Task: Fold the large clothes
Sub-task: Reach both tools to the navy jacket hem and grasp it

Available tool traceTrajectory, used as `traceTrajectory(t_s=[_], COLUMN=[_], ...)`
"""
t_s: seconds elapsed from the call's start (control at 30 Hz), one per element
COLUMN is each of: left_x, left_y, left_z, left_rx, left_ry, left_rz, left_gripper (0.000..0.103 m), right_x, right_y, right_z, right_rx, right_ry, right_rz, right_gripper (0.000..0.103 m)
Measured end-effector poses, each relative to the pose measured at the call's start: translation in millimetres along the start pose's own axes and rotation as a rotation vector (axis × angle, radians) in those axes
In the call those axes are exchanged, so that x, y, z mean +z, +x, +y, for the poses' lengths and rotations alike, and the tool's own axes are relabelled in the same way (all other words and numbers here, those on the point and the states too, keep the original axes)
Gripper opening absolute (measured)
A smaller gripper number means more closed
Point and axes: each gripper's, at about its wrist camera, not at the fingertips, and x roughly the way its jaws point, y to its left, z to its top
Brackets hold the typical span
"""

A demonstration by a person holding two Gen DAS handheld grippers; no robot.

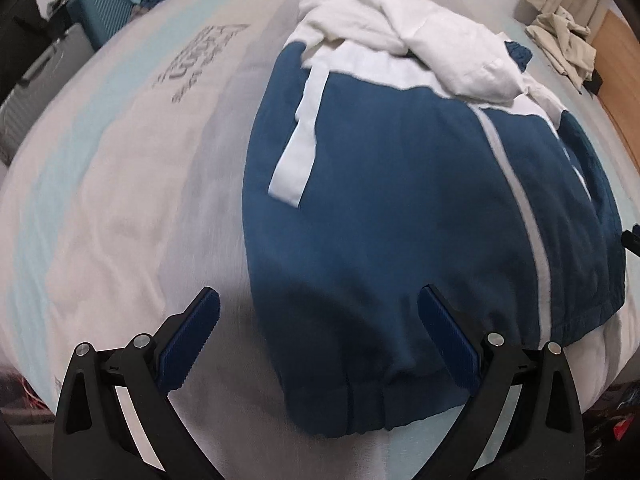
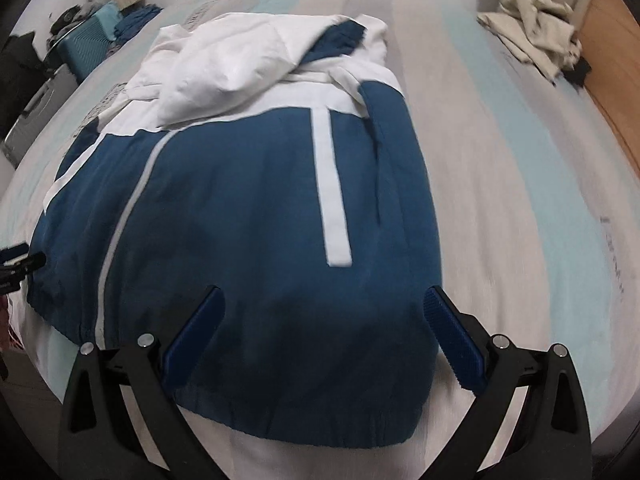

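Note:
A blue jacket (image 1: pixel 400 208) with a white upper part, white stripes and a white hood (image 1: pixel 424 28) lies flat on the bed, its elastic hem nearest the cameras. My left gripper (image 1: pixel 320 316) hovers open above the jacket's near left corner, nothing between its blue pads. In the right wrist view the same jacket (image 2: pixel 248 208) fills the middle, hood (image 2: pixel 224 64) bunched at the far end. My right gripper (image 2: pixel 324 312) is open over the near right part of the hem, holding nothing. The left gripper's tip (image 2: pixel 16 258) shows at the left edge of that view.
The bed (image 1: pixel 120 200) has a pale striped cover with printed lettering. A crumpled beige cloth (image 2: pixel 536 28) lies at the far right beside a wooden headboard (image 2: pixel 616 80). A teal suitcase (image 1: pixel 104 16), a grey case and a pile of blue clothes stand off the far left.

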Motion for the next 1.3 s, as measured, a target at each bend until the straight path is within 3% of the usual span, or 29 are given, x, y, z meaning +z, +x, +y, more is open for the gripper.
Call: traceTrajectory(t_s=[0.13,0.37,0.67,0.97,1.03,1.13,1.2,1.3], left_x=[-5,-9,-9,0,5,11,14,13], left_y=[8,16,26,28,25,21,19,17], left_z=[-2,-19,-16,-6,-6,-10,-9,4], left_rx=[-0.008,-0.018,-0.047,-0.060,-0.074,-0.108,-0.129,-0.118], left_ry=[-0.009,0.053,0.034,0.040,0.030,0.034,0.041,0.036], left_rz=[0.029,0.065,0.067,0.076,0.065,0.074,0.081,0.095], left_gripper=[0.097,0.097,0.097,0.097,0.097,0.096,0.096,0.096], right_x=[-9,-9,-26,-31,-32,-31,-28,-25], right_y=[1,-8,10,31,34,35,34,33], right_z=[-13,-34,-53,-59,-57,-52,-44,-29], right_rx=[-0.008,0.068,0.091,0.179,0.165,0.189,0.202,0.180], right_ry=[0.041,0.058,0.094,0.193,0.172,0.158,0.133,0.062], right_rz=[0.018,0.050,0.121,0.171,0.181,0.196,0.203,0.206], right_gripper=[0.095,0.095,0.095,0.081,0.081,0.072,0.057,0.056])
